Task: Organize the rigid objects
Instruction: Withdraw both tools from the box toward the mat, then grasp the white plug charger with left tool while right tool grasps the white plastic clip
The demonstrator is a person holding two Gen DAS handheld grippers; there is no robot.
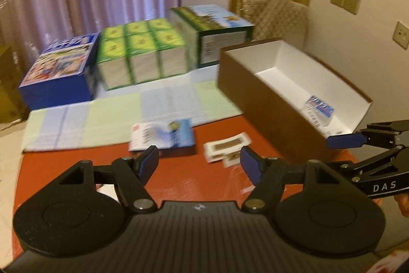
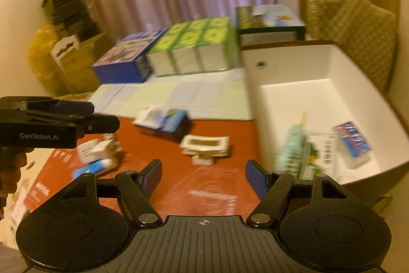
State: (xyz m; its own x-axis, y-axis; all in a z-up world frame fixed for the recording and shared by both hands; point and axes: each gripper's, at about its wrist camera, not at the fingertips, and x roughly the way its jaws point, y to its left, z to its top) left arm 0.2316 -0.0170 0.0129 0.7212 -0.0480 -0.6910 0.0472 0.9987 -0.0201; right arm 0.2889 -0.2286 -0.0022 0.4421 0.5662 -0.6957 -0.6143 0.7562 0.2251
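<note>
Left of the open brown box (image 2: 329, 73), small packets (image 2: 204, 145) lie on the red tabletop (image 2: 204, 196); the left gripper (image 1: 199, 163) and right gripper (image 2: 203, 177) hover above, fingers apart, empty.

Both wrist cams fwd-down, sharing red table (image 1: 194, 186).

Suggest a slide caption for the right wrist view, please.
Open right tongs hover empty above red table, beside white-lined box.
</note>
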